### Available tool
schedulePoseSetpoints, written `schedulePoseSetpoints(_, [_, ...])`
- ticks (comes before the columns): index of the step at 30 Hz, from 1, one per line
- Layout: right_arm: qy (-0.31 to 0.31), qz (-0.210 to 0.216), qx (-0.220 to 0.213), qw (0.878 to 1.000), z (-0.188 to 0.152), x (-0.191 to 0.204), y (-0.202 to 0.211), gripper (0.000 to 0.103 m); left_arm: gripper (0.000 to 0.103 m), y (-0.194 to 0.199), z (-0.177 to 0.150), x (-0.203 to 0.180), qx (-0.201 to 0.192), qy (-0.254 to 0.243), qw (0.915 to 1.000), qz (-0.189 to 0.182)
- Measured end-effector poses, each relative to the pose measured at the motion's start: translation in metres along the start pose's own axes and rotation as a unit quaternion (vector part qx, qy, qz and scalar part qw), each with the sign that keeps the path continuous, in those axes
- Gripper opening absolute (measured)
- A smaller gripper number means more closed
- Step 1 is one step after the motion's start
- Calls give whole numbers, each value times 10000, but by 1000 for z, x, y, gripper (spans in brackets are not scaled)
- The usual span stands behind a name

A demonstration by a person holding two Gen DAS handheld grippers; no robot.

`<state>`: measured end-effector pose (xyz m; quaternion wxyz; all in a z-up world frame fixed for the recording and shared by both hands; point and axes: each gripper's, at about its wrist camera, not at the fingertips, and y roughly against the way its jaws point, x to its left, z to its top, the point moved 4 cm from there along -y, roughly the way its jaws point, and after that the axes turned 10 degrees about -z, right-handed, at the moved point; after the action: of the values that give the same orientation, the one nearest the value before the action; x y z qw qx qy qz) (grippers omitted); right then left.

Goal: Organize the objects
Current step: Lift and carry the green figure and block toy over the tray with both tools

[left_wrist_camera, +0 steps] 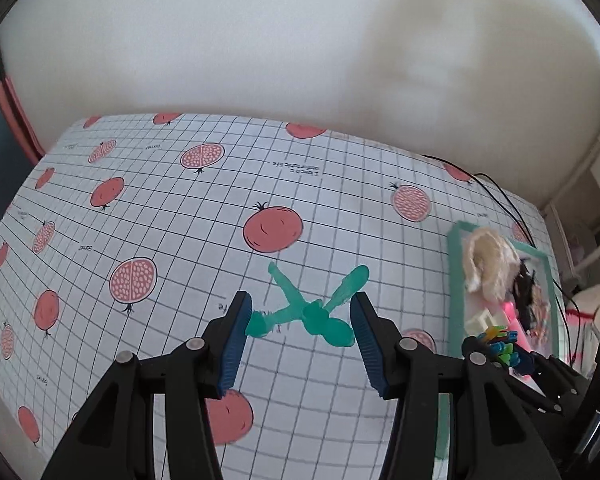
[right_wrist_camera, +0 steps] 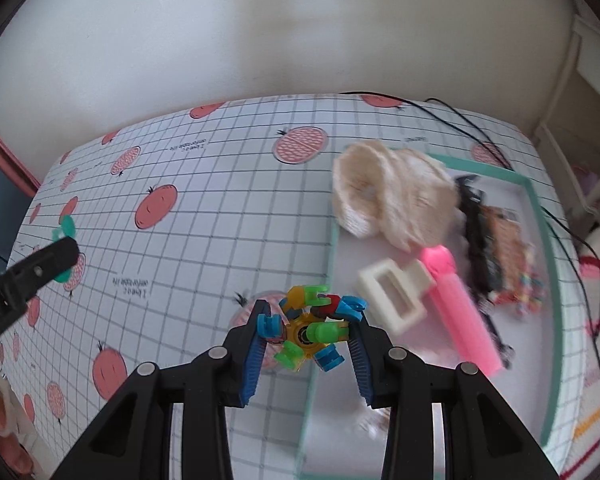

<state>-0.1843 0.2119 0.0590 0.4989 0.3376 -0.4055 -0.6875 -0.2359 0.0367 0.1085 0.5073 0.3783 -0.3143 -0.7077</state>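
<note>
Knobbly plastic connector toy (right_wrist_camera: pixel 310 330) gripped by right tongs (right_wrist_camera: pixel 310 344); left tongs (left_wrist_camera: pixel 298 332) wide around translucent green cutlery (left_wrist_camera: pixel 312 312).

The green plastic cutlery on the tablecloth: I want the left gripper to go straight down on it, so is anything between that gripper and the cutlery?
Nothing visible does. The crossed green plastic cutlery lies alone on the pomegranate-print tablecloth, right between the open left gripper. The teal-rimmed tray sits apart, off to its right.

Grid-patterned tablecloth (left_wrist_camera: pixel 172 240) printed with pomegranates, spread over the table. Black cable (right_wrist_camera: pixel 472 128) trailing across its far right corner. Plain pale wall (left_wrist_camera: pixel 220 40) behind.
</note>
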Motion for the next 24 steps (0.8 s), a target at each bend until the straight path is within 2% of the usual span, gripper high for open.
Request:
schedulePoseSetpoints(10, [-259,-262,-19,9993,-33,-62,27,40,53,22,-32,-42,12,-279,9992,-270])
schedulePoseSetpoints(13, [-383,-308,-28,9988,-41,-83,32,40,53,21,-44,-67,47,-591,9979,-273])
schedulePoseSetpoints(18, [-484,-602,-5,9970,-51,-113,31,40,53,15,-61,-109,176,-941,9939,-543])
schedulePoseSetpoints(22, [-643,-666,74,9957,-56,-135,28,40,53,2,-75,-141,342,-1209,9893,-748])
schedulePoseSetpoints(24, [-594,-795,114,9950,-59,-144,23,40,53,-6,-83,-152,422,-1328,9874,-744])
